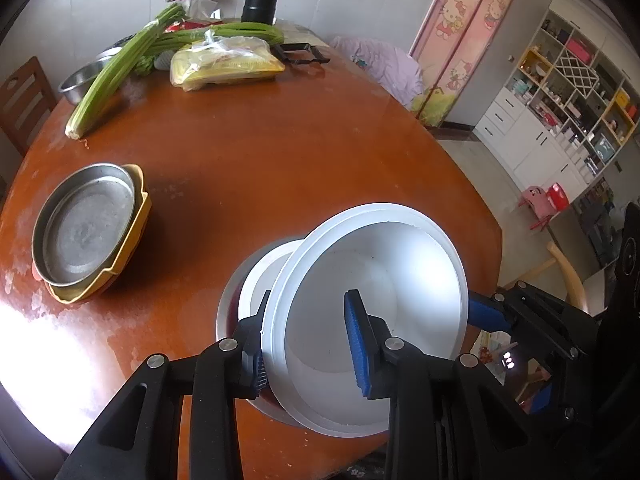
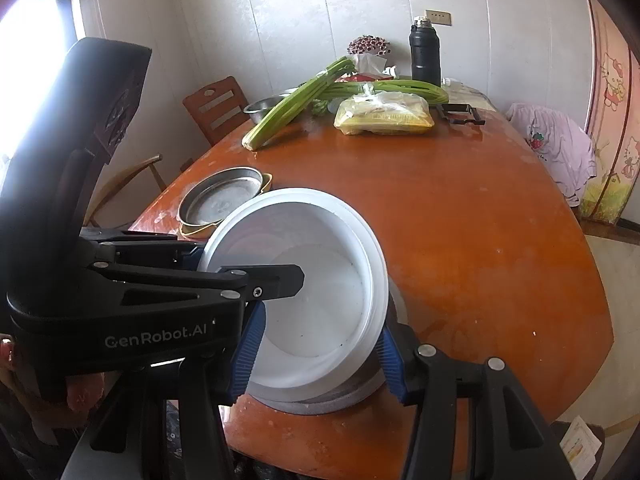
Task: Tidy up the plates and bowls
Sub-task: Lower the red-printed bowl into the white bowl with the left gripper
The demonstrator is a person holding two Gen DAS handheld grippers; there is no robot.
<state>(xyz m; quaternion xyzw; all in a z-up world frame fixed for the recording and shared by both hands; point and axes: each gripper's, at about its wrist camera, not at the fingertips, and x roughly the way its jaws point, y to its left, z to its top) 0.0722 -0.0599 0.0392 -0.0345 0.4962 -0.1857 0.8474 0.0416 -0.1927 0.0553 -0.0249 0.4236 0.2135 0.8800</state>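
Blue-padded fingers of your left gripper [image 1: 310,344] are pinching the near-left wall of the white bowl [image 1: 372,308], one pad inside and one outside, jaws nearly closed on it, so you are holding it tilted over the steel bowl [image 1: 230,304] below, seemingly to nest it. Your right gripper [image 2: 316,350] is straddling the bowl's near rim at about five o'clock, jaws partly open, though whether both pads are pressing I cannot tell. Being round, the bowl is showing no long axis; its mouth is facing up and toward you, while the steel plate [image 1: 86,226] is sitting on the yellow dish [image 1: 132,232] at nine o'clock.
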